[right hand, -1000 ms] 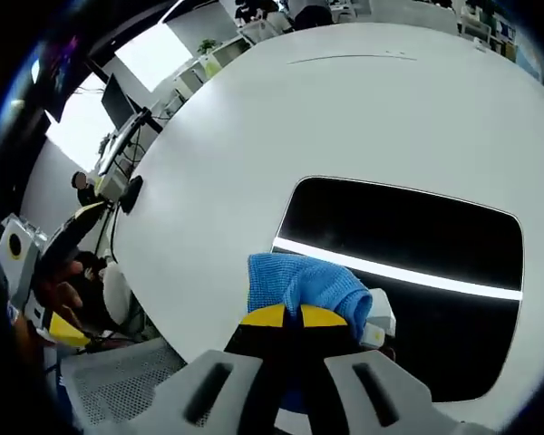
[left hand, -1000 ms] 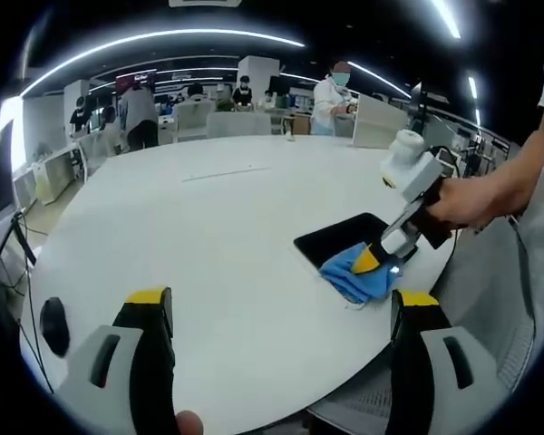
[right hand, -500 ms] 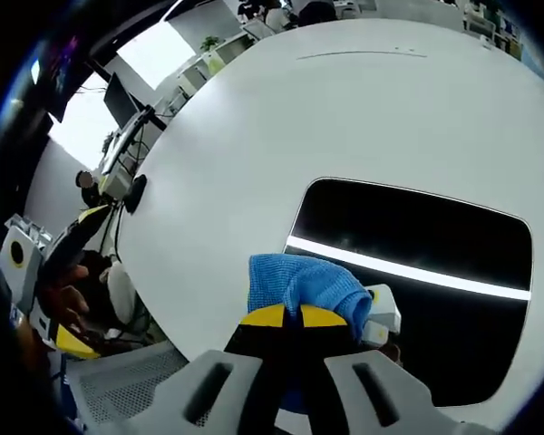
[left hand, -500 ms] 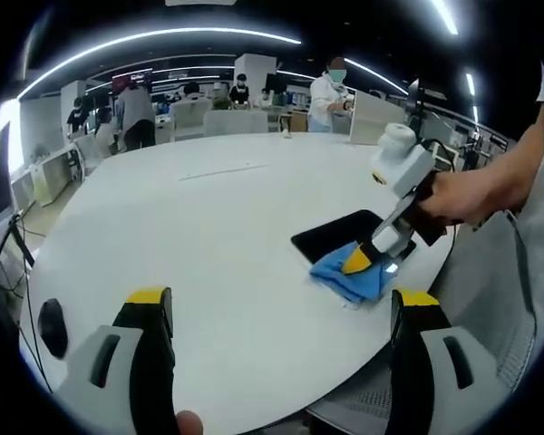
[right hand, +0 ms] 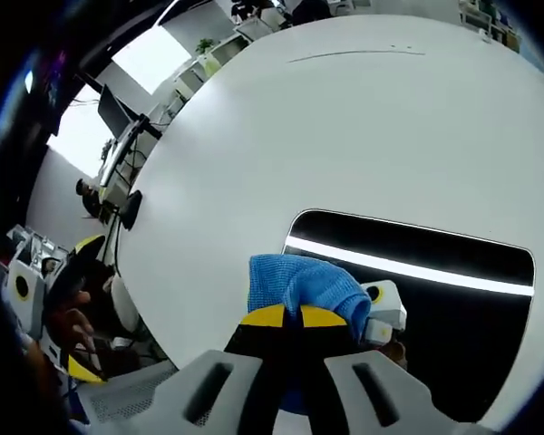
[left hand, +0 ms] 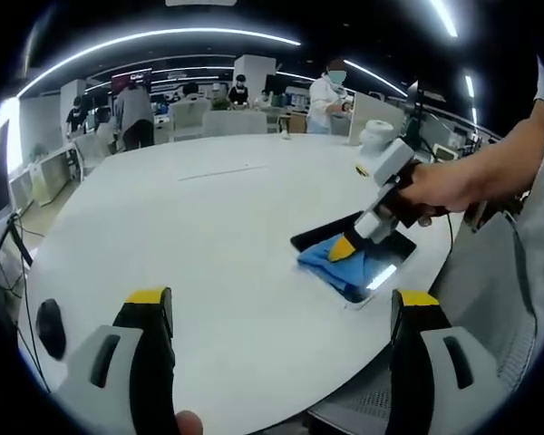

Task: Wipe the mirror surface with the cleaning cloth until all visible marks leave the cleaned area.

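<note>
A dark rectangular mirror (right hand: 444,299) lies flat on the round white table (right hand: 299,136), near its edge; it reflects a bright ceiling light strip. My right gripper (right hand: 292,315) is shut on the blue cleaning cloth (right hand: 304,283) and presses it onto the mirror's near left part. In the left gripper view the mirror (left hand: 385,258) lies at the right with the blue cloth (left hand: 331,258) on it, under the right gripper (left hand: 343,248) held by a hand. My left gripper (left hand: 281,308) hovers open over the table's near edge, well left of the mirror, holding nothing.
A black mouse-like object (left hand: 48,323) rests at the table's left edge. Desks, chairs and several people (left hand: 331,95) stand beyond the far side of the table. A mesh chair back (right hand: 118,381) sits below the table edge in the right gripper view.
The right gripper has slid the cloth leftward and further onto the mirror across its surface. The left gripper has stayed put.
</note>
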Motion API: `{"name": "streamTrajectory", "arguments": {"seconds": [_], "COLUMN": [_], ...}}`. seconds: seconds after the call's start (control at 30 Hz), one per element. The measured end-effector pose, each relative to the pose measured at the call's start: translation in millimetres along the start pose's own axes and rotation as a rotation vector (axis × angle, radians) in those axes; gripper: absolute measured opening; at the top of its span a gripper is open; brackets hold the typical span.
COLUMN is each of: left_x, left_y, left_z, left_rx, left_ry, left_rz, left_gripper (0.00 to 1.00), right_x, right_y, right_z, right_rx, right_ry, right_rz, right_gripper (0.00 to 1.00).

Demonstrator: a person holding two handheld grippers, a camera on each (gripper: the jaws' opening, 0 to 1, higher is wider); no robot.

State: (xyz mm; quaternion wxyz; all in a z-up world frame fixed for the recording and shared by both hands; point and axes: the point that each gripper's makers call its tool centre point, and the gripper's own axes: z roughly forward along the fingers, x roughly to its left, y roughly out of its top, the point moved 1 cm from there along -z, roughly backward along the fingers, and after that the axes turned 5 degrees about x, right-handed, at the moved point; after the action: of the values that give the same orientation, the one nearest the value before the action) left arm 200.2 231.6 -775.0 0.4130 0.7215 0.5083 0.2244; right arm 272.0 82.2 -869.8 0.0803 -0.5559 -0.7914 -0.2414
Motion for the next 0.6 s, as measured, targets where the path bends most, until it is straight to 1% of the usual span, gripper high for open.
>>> {"name": "streamTrajectory", "arguments": {"seconds": [0.17,0.3,0.6], "left_x": [3.4,5.8,9.6], "left_y": [5.5,5.9,4.2], "left_z": [-2.5,-3.0,-4.5], "left_rx": [-0.007,-0.007,-0.008], "left_ry": [0.007,0.008,0.003], "left_rz": [-0.002,-0.005,-0.017], "left_gripper": [0.99,0.99,0.99], "right_x": [-2.2,-5.0,-8.7], "right_y": [10.8,21.4,36.7], "right_z": [3.2,6.4,9.5], "right_rx": [0.002,0.0,-0.002], "right_ry": [-0.008,-0.014,-0.033], "right_rz": [-0.016,-0.023,-0.042], "right_gripper": [0.0,0.0,0.0]}}
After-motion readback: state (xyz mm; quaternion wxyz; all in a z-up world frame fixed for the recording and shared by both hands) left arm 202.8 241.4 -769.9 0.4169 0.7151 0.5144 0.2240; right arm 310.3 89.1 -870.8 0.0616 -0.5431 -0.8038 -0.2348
